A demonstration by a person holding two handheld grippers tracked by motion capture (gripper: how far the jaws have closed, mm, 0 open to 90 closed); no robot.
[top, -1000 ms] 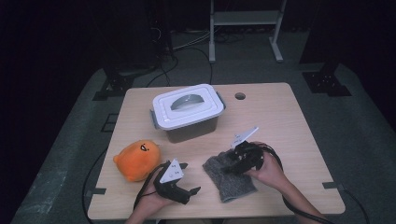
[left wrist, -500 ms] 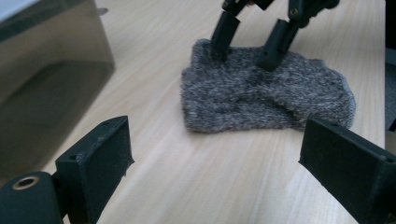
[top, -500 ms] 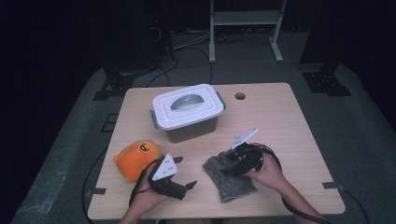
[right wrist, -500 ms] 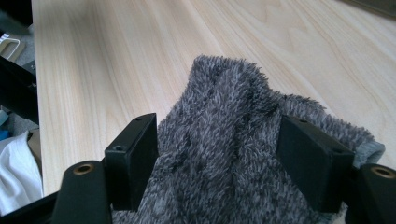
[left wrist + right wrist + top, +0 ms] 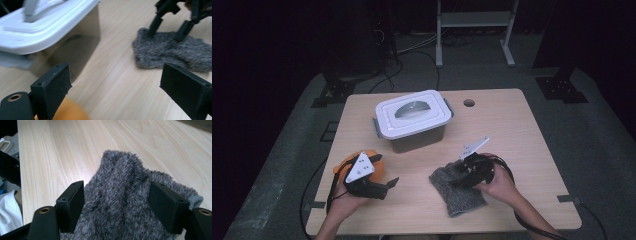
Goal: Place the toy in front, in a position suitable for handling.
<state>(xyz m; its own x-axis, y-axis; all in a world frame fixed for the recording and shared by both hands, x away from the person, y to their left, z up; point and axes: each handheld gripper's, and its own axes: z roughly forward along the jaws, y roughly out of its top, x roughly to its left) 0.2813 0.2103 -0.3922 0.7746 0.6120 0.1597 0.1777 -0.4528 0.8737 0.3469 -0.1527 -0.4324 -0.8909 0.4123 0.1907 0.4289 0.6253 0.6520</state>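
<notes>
A grey fuzzy cloth (image 5: 459,195) lies crumpled on the table's front right. My right gripper (image 5: 460,177) rests on its near edge, open, with its jaws either side of a raised fold (image 5: 120,175) and its pads (image 5: 72,202) not pressing it. Over an orange plush toy (image 5: 373,159) at the front left hovers my left gripper (image 5: 388,186), open with nothing between its pads (image 5: 56,87). In the left gripper view the toy (image 5: 68,113) peeks in at the bottom, while the cloth (image 5: 170,52) and the right gripper (image 5: 170,27) lie ahead.
A grey box with a white latched lid (image 5: 412,117) stands at the table's middle back, close to the left gripper's left jaw (image 5: 50,32). A cable hole (image 5: 469,103) is in the tabletop (image 5: 522,145) behind it. Bare wood lies between the toy and the cloth.
My left gripper has moved left and slightly back, now covering most of the orange toy. The right gripper has stayed on the cloth.
</notes>
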